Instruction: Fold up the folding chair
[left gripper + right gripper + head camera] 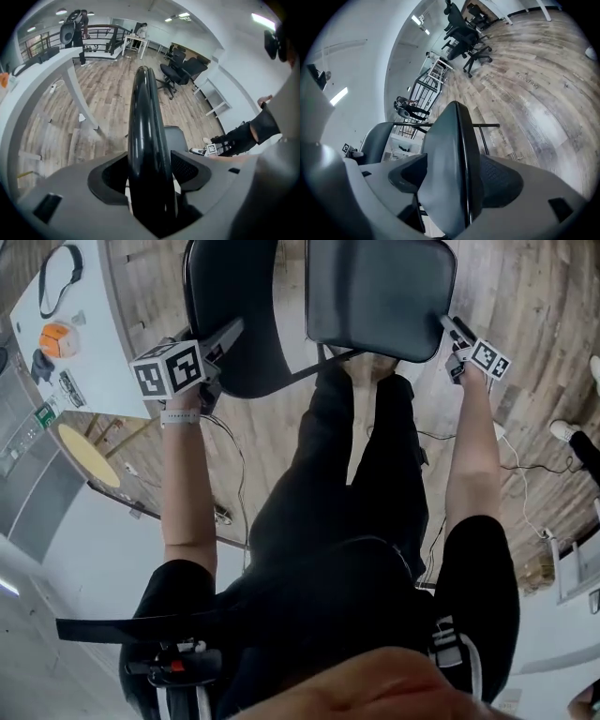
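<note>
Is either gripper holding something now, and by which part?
Nothing is clamped yet: the left gripper has its open jaws around the backrest edge, the right gripper around the seat edge.

You worked in an open-plan office. A pale wood-look plank floor (108, 93) ran through the whole room. Black swivel office chairs (180, 65) stood grouped near the far white wall, and a long white worktop on slanted white legs (37, 75) stood close by. Bright strip lights (183, 15) shone in the white ceiling. Farther back a person (141, 30) stood at a small white table (136, 39) beside a black metal railing (101, 33).
</note>
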Available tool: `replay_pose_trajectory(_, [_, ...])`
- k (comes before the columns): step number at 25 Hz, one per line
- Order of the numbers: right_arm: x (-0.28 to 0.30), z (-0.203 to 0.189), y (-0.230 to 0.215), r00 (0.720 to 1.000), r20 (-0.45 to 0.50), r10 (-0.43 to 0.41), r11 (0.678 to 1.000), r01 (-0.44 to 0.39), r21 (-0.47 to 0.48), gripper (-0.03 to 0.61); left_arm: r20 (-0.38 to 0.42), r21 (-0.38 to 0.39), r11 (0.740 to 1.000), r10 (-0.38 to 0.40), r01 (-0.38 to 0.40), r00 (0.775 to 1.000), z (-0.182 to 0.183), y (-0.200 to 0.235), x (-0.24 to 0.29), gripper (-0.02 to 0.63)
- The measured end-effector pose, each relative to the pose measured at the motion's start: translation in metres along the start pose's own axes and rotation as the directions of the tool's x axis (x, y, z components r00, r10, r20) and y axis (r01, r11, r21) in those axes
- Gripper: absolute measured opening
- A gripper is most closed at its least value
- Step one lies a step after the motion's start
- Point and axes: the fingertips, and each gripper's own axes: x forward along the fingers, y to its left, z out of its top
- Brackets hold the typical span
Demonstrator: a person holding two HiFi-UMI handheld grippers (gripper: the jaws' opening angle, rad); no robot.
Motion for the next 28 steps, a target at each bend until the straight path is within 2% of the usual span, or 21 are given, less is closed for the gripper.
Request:
replay_pose_trajectory(3, [0.021,-0.004,-0.012,0.995,-0.078,0.067,0.998,-0.068,-0.009,0.331,-0.019,-0.014,0.999,-0.033,0.032,0.999,-0.001,-0.002,0.000,0.265])
replay_pose_trajectory(5, [0.032,-0.004,-0.014,0.983,-0.131,0.126,0.992,-0.126,0.009,0.331,-0.045,0.007,0.999,-0.032,0.032,0.998,-0.003,-0.004,0.001,0.215])
replay_pose_trajectory(7, [0.039,-0.007,-0.013,0.966,-0.195,0.167,0.986,-0.166,0.024,0.331,-0.059,0.036,0.999,-0.034,0.036,0.998,-0.004,-0.008,0.002,0.153])
replay_pose_trajectory(9, [0.045,-0.013,-0.010,0.943,-0.251,0.218,0.976,-0.214,0.041,0.331,-0.063,0.054,0.998,-0.034,0.037,0.997,-0.004,-0.010,0.002,0.141])
replay_pose_trajectory(11, [0.052,-0.017,0.001,0.914,-0.260,0.311,0.950,-0.298,0.091,0.330,-0.062,0.062,0.997,-0.036,0.040,0.997,-0.003,-0.010,0.001,0.128])
replay_pose_trajectory(12, [0.055,-0.017,0.004,0.908,-0.256,0.332,0.943,-0.317,0.100,0.330,-0.062,0.067,0.997,-0.039,0.043,0.997,-0.003,-0.009,0.001,0.123])
replay_pose_trajectory(17, [0.056,-0.019,0.000,0.911,-0.219,0.348,0.935,-0.322,0.149,0.302,-0.066,0.091,0.994,-0.056,0.062,0.996,-0.002,-0.013,0.001,0.092])
replay_pose_trajectory(23, [0.051,-0.013,-0.002,0.910,-0.212,0.358,0.934,-0.346,0.092,0.290,-0.062,0.097,0.991,-0.085,0.091,0.994,-0.003,-0.023,-0.002,0.061])
replay_pose_trajectory(28, [0.047,-0.010,0.029,0.881,-0.233,0.412,0.911,-0.398,0.106,0.272,-0.054,0.102,0.992,-0.063,0.068,0.997,0.002,-0.030,-0.018,0.058])
